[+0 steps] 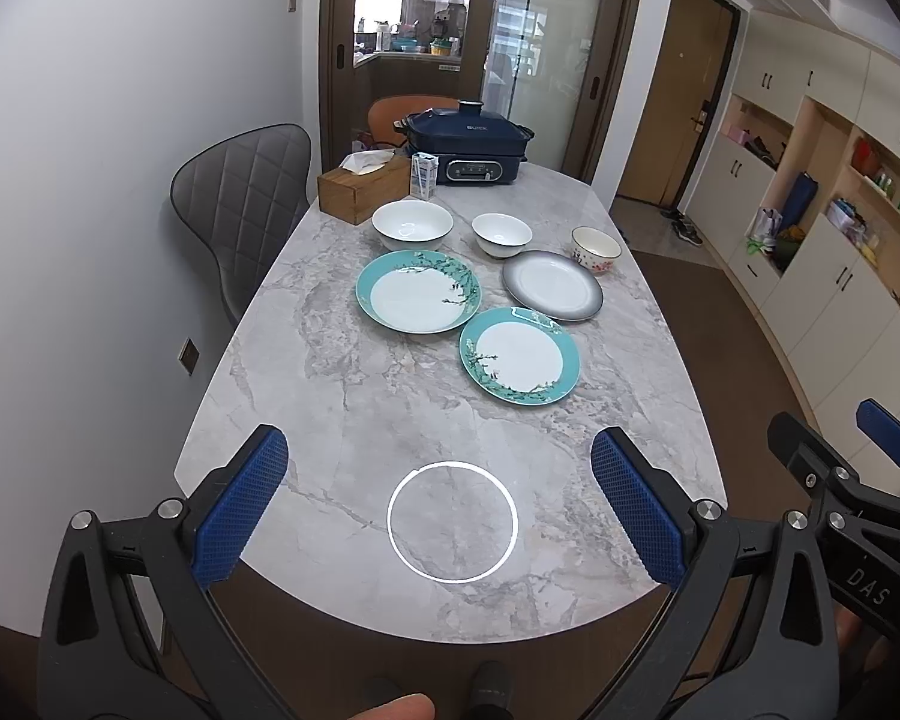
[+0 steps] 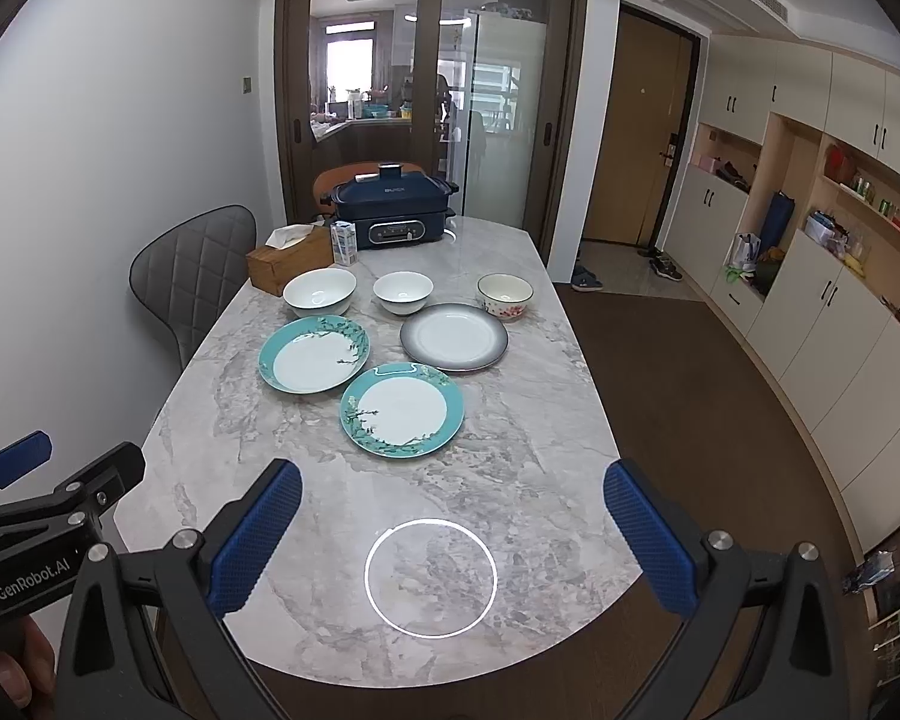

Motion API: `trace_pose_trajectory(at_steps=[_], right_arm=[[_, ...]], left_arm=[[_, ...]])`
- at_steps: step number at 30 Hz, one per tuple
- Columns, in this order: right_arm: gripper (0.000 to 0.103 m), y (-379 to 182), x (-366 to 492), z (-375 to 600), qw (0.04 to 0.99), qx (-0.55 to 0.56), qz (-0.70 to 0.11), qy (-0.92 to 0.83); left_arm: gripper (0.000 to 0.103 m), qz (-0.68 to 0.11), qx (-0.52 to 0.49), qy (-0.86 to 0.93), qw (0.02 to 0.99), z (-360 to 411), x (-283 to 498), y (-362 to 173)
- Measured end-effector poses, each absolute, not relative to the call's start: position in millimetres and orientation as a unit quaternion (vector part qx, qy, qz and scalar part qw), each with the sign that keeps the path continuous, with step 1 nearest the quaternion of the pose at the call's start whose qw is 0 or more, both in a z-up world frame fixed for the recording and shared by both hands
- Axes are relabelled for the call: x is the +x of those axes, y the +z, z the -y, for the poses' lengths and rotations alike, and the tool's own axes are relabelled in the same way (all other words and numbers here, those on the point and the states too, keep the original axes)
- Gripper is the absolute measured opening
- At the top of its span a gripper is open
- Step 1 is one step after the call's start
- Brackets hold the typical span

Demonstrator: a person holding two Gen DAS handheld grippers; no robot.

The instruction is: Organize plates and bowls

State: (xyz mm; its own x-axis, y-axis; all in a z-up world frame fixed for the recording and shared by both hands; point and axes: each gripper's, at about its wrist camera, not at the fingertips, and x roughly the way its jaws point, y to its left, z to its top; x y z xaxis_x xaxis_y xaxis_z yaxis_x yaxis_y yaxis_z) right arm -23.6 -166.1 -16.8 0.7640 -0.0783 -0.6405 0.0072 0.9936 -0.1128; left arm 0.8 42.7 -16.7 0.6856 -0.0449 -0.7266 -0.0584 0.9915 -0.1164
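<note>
- Tabletop (image 1: 306, 396): grey-veined marble with a rounded near end; a bright ring of reflected light lies on its near part.
- Left claw (image 1: 439, 504): blue-padded fingers spread wide over the near edge of the tabletop, nothing between them.
- Right claw (image 2: 453, 534): likewise wide open and empty, over the same near edge (each claw shows at the margin of the other's view).
- Large white bowl (image 1: 412, 228): back row, left, upright, just in front of the tissue box.
- Small white bowl (image 1: 501, 234): back row, middle, upright, apart from its neighbours.
- Floral bowl (image 1: 596, 248): back row, right, cream with a red flower pattern; it sits at the far rim of the grey plate (touching or not, cannot tell).
- Teal plate, far (image 1: 418, 291): white centre with a branch motif, in front of the large white bowl.
- Teal plate, near (image 1: 519, 355): same pattern, closest to the claws; its far rim comes very close to the grey plate.
- Grey plate (image 1: 552, 285): dark rim shading to a white centre, right of the far teal plate.
- Tissue box (image 1: 363, 186): wooden, back left.
- Small carton (image 1: 424, 174): upright, between tissue box and cooker.
- Electric cooker (image 1: 467, 141): navy, lidded, at the far end.
- Grey quilted chair (image 1: 240, 198): left of the tabletop.
</note>
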Motion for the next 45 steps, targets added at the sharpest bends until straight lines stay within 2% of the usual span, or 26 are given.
trace_pose_trajectory(at_steps=[45], right_arm=[[0.103, -16.2, -22.6, 170.8, 0.937, -0.046, -0.344, -0.020]], left_arm=[[0.103, -0.401, -0.064, 0.000, 0.914, -38.0, 1.9, -22.9]])
